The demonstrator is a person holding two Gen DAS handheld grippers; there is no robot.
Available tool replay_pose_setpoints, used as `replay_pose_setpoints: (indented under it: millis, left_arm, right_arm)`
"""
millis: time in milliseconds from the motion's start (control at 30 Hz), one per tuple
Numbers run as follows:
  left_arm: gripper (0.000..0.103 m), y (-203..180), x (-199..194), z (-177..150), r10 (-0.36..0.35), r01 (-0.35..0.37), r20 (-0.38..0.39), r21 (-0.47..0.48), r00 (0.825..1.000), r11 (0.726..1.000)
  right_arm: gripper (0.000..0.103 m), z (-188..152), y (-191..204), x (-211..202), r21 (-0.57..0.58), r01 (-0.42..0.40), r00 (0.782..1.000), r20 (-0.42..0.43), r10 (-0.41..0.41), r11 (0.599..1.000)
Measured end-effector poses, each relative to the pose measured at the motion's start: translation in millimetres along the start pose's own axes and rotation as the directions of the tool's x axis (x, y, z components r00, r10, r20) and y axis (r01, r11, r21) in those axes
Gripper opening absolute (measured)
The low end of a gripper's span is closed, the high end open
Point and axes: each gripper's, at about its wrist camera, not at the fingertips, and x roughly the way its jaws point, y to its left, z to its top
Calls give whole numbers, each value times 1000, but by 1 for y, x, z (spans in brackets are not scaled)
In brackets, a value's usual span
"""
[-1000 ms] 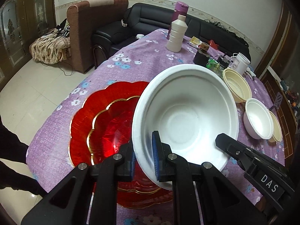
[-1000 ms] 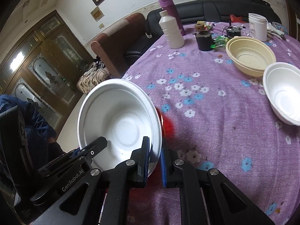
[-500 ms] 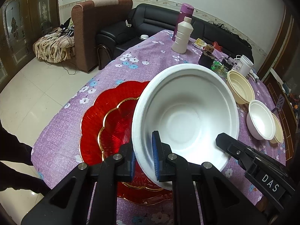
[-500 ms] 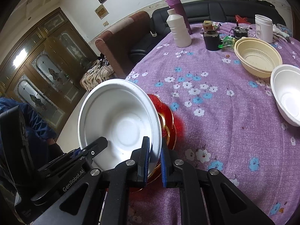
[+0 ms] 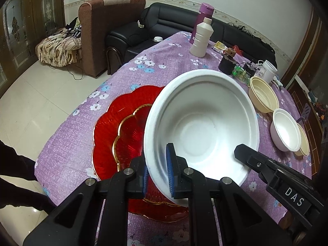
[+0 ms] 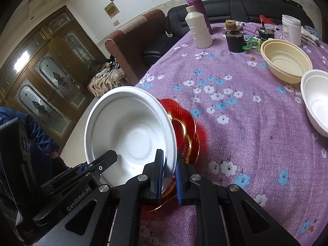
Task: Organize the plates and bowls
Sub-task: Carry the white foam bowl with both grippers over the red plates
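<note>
Bowl carried clear of the red plate, both claws clamped on its rim.

Your white bowl (image 5: 202,121) is held tilted in the air, near edge over the red plate (image 5: 114,131), which lies on the purple worktop (image 6: 246,123). Over the last second more of the plate has come into view beneath the bowl, so I judge it is being lifted away, not set down. Your left claw (image 5: 156,176) and right claw (image 6: 169,177) are each closed narrow on opposite parts of the rim. The cream bowl (image 6: 287,61) and small white bowl (image 6: 316,104) sit well apart on the right, likely stacking targets.
</note>
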Motion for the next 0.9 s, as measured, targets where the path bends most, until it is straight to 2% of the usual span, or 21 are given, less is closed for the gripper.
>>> replay_pose_setpoints:
  millis: [533,900]
  left_arm:
    - [13,0,-6,5,11,-11,14,-3,1000,1000]
    - [13,15,7,-2,34,-34,-56,-3,998,999]
  right_arm:
    - [10,12,4,-1,-18,-24,1000,1,24,1000]
    - [10,6,5,23,-18,-54,994,-99,52,998]
